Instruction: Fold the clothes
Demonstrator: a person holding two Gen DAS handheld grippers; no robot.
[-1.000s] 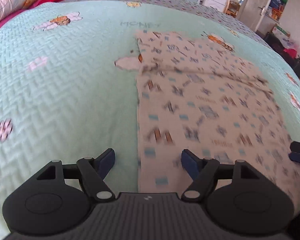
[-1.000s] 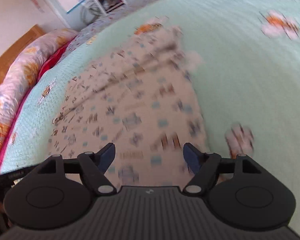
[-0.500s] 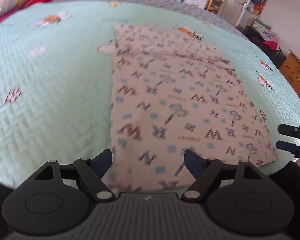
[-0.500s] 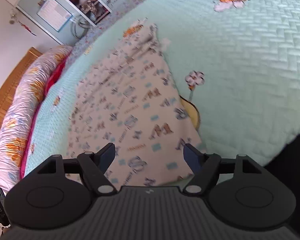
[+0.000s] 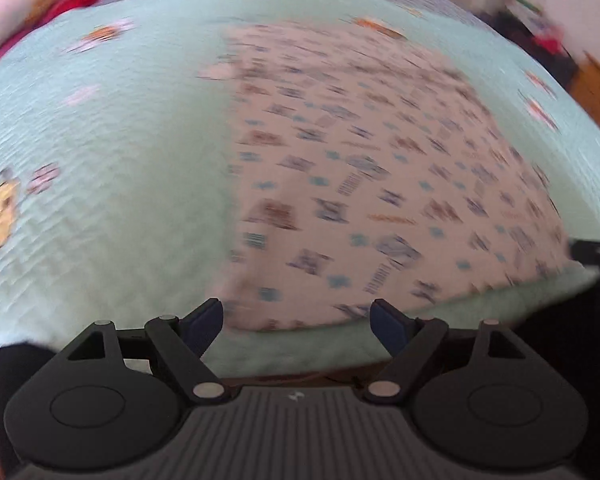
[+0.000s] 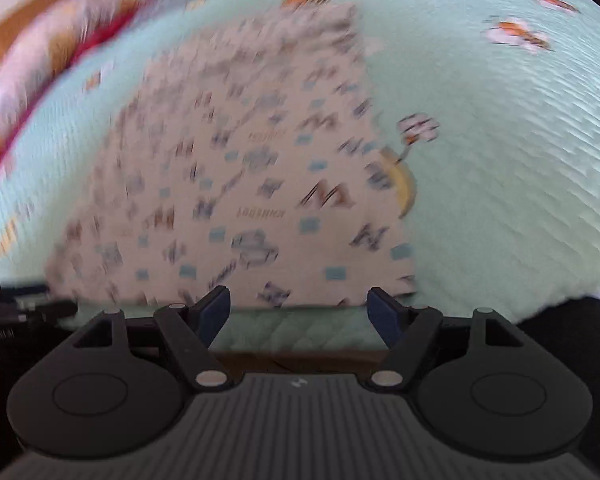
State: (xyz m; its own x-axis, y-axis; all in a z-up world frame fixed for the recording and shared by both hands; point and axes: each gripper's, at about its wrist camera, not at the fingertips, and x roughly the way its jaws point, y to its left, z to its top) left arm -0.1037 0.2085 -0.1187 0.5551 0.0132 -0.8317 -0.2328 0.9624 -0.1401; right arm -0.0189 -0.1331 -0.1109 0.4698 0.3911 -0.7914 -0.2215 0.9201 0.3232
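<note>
A patterned garment lies flat on the bed as a neat rectangle (letters and small blue squares on pale cloth), its near edge just short of the bed's edge. Judging by the straight sides, at least one fold seems done; a further fold probably remains. The thin, limp fabric contrasts with the quilted mint bedspread's chevron stitching. The left gripper hangs near the cloth's seven o'clock corner, the right gripper near its five o'clock corner; both sets of fingers spread wide, holding nothing.
</note>
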